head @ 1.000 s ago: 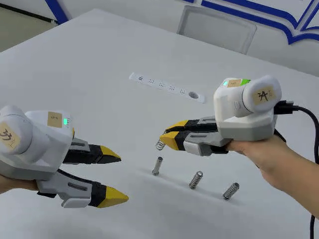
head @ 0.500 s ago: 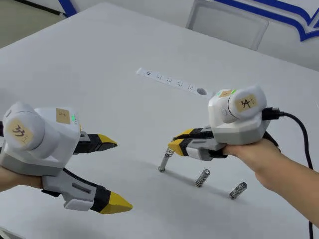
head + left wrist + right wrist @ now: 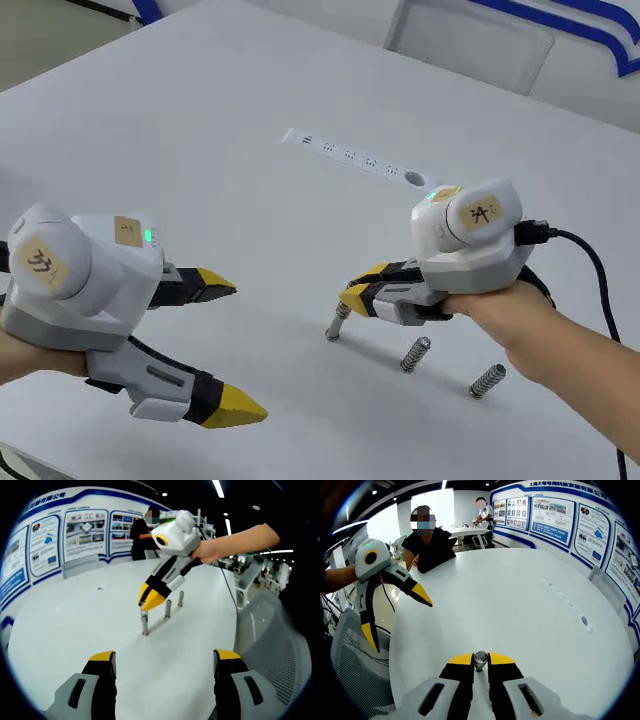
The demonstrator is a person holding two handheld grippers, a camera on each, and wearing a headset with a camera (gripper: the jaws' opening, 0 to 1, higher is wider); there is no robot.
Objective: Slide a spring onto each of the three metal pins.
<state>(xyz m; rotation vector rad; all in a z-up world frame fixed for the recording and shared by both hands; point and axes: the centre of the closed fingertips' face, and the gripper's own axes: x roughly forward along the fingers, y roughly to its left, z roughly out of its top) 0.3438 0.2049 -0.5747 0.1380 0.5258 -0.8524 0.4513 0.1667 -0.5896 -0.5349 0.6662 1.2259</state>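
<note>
Three metal pins stand in a row on the white table [image 3: 200, 130]. My right gripper [image 3: 350, 296] is shut on a small spring [image 3: 480, 660] and holds it at the top of the leftmost pin [image 3: 334, 326]; the spring [image 3: 144, 615] sits around the tip of that pin [image 3: 145, 626]. Springs sit on the middle pin [image 3: 415, 353] and the right pin [image 3: 487, 380]. My left gripper [image 3: 228, 347] hovers open and holds nothing, to the left of the pins, its jaws wide apart.
A white power strip [image 3: 355, 160] lies further back on the table. A chair [image 3: 470, 35] stands at the far edge. A black cable [image 3: 590, 270] trails from the right gripper. People [image 3: 427, 535] sit beyond the table.
My right gripper has carried the spring down and to the right, from beside the leftmost pin onto its top. The left gripper has stayed open and near the same place.
</note>
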